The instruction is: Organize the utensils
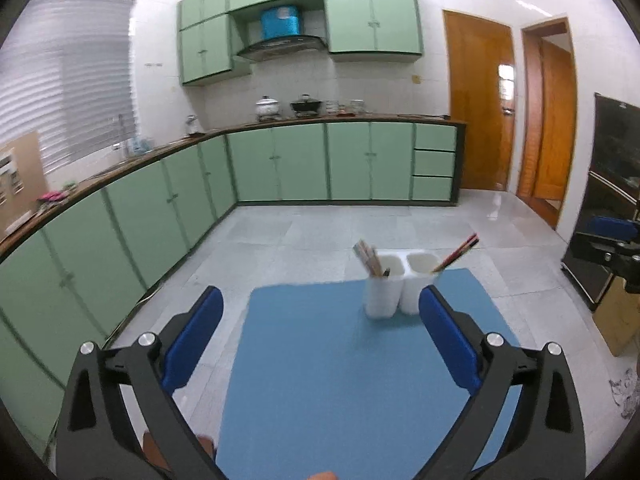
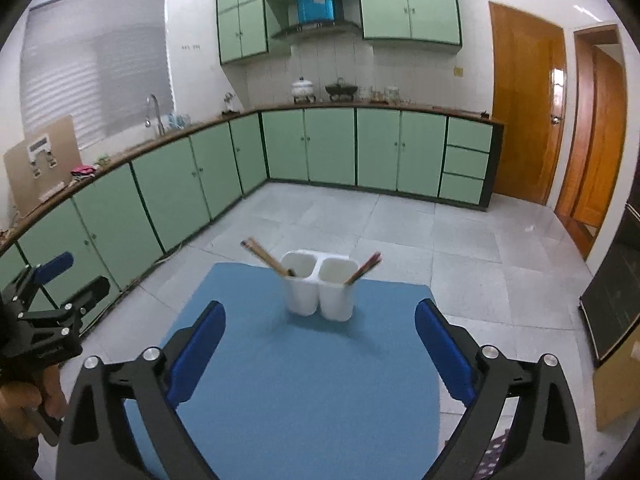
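Observation:
A white two-cup utensil holder (image 1: 394, 290) (image 2: 320, 286) stands near the far edge of a blue table top (image 1: 328, 368) (image 2: 304, 380). Light wooden chopsticks (image 1: 366, 256) (image 2: 266, 256) lean left out of its left cup. Dark reddish chopsticks (image 1: 458, 251) (image 2: 364, 267) lean right out of its right cup. My left gripper (image 1: 320, 312) is open and empty, short of the holder. My right gripper (image 2: 320, 326) is also open and empty, with the holder beyond its blue pads. In the right wrist view the left gripper (image 2: 72, 280) shows at the left edge, held by a hand.
Green base cabinets (image 2: 332, 148) with a wooden counter run along the left and far walls, across a grey tiled floor (image 2: 460, 248). Orange doors (image 2: 524, 104) stand at the right. A dark cabinet (image 1: 608, 208) and a cardboard box (image 1: 618, 320) sit right of the table.

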Tool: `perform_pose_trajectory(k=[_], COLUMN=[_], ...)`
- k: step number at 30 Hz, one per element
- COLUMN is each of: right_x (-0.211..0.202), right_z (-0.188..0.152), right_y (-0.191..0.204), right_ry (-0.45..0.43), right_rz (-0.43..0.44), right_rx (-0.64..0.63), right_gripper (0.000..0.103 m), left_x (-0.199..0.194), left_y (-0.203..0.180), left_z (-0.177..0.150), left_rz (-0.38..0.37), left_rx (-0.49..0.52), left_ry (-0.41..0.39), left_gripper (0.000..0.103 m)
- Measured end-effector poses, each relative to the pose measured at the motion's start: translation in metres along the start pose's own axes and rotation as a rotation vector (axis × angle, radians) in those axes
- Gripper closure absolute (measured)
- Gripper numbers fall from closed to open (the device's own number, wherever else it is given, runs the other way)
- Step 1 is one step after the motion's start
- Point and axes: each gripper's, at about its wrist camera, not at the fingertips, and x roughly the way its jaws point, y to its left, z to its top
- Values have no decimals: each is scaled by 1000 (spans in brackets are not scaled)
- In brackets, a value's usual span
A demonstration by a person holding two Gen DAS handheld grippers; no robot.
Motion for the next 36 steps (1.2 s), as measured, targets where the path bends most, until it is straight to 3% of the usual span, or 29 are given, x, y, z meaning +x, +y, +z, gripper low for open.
perform_pose_trajectory(k=[9, 14, 17, 23, 27, 31, 36], right_x=[-98, -139, -161, -202, -226, -251, -280], right_z=[-119, -167, -187, -217, -232, -242, -250], right_y=[42, 60, 70, 83, 92, 97, 95], right_ry=[-162, -158, -154, -154, -147, -188, -240], right_rz=[-157, -117, -84, -104, -94, -119, -145], right_rx=[-3, 37, 31, 24, 35, 22, 21], right_gripper=[6, 6, 6, 6, 6, 6, 6], left_x=[-107, -157, -187, -252, -279, -312, -355], left_y=[18, 21, 20, 14, 7, 10, 9], left_z=[-88, -126, -140, -162, -175, -191, -196], left_rz=[51, 50, 68, 123, 122, 123, 125], left_rx=[-61, -91, -93, -94, -89, -117, -133], left_ry=[58, 72, 48, -10, 2, 6, -46], left_gripper=[6, 5, 5, 5, 5, 5, 5])
